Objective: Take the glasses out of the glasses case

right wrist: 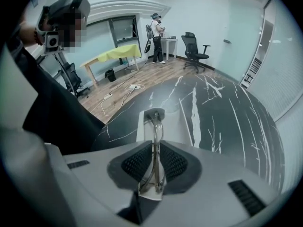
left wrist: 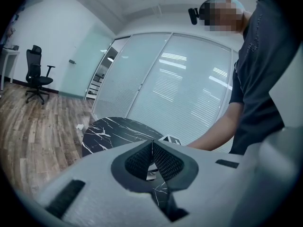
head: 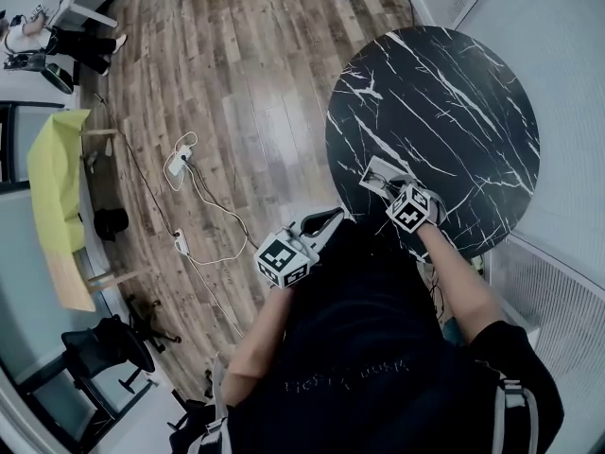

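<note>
My right gripper (right wrist: 155, 148) is shut on the glasses (right wrist: 155, 141). Their thin metal frame stands edge-on between the pads and sticks out past the tips. Just beneath them lies the open white glasses case (right wrist: 174, 123) on the round black marble table (right wrist: 222, 112). In the head view the right gripper (head: 392, 187) hovers over the case (head: 376, 169) near the table's (head: 444, 102) left front edge. My left gripper (head: 327, 221) hangs off the table's edge above the floor. Its pads are shut together with nothing between them (left wrist: 152, 148), pointing across the table (left wrist: 111, 129).
Frosted glass walls (left wrist: 189, 89) run behind and right of the table. On the wood floor to the left lie power strips with cables (head: 180, 164). A yellow table (head: 57, 173) and office chairs (head: 104, 343) stand farther left. A person (right wrist: 155, 32) stands far back.
</note>
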